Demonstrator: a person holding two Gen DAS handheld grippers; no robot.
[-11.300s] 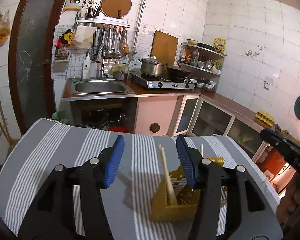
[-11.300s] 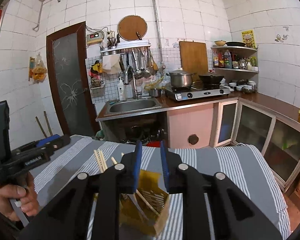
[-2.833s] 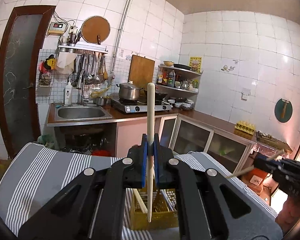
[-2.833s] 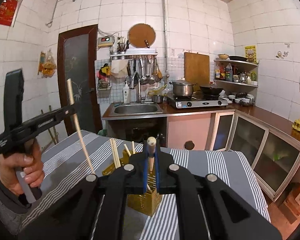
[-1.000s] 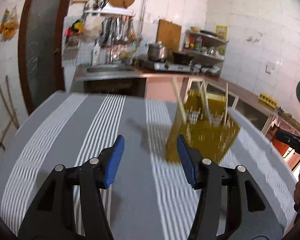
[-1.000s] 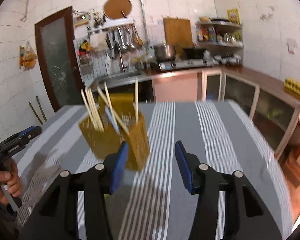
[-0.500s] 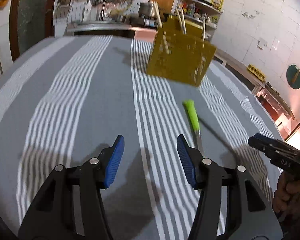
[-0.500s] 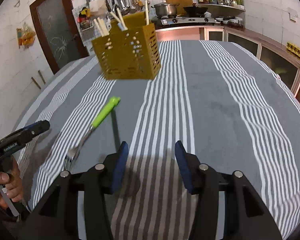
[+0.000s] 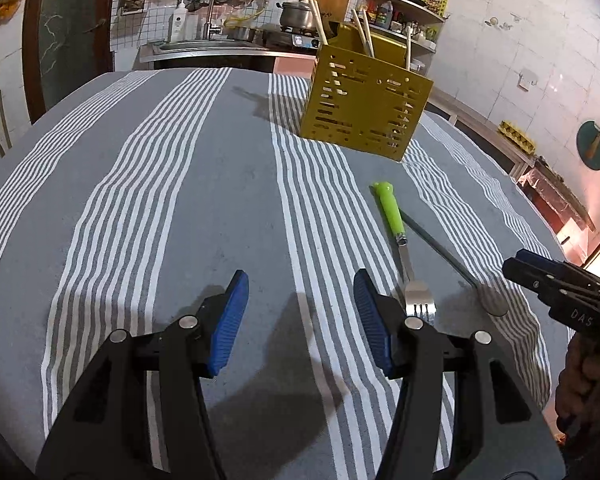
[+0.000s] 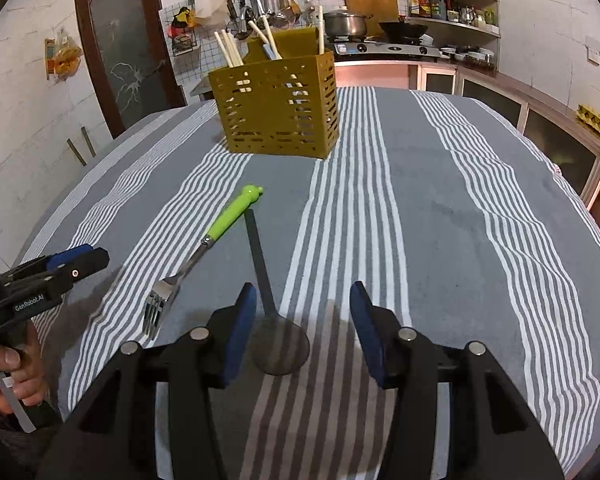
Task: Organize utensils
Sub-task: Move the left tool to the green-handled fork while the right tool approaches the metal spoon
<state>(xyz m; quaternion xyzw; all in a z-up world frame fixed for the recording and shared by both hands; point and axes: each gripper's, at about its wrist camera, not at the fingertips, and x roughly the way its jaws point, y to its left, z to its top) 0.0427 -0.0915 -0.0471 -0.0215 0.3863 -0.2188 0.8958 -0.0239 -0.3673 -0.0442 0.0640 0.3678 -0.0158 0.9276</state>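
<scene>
A mustard-yellow slotted utensil holder (image 9: 364, 108) (image 10: 278, 108) stands on the striped cloth with several chopsticks (image 10: 230, 53) sticking out of it. In front of it lie a fork with a green handle (image 9: 392, 214) (image 10: 228, 216) and a dark spoon (image 9: 452, 262) (image 10: 264, 292), side by side. My left gripper (image 9: 300, 312) hovers open just left of the fork's tines, with nothing between its fingers. My right gripper (image 10: 302, 326) is open low over the spoon's bowl, which lies by its left finger. Each gripper also shows at the edge of the other's view (image 9: 556, 292) (image 10: 48, 280).
A grey cloth with white stripes (image 9: 172, 184) covers the round table. Behind it are a sink (image 9: 204, 46), a stove with a pot (image 10: 346, 24), hanging kitchen tools and shelves. A hand (image 10: 8, 376) holds the left gripper's handle at the lower left.
Both grippers have dropped and tipped down towards the table. The holder now sits farther off, and the fork and spoon have come into view close below the fingers. Both stayed open.
</scene>
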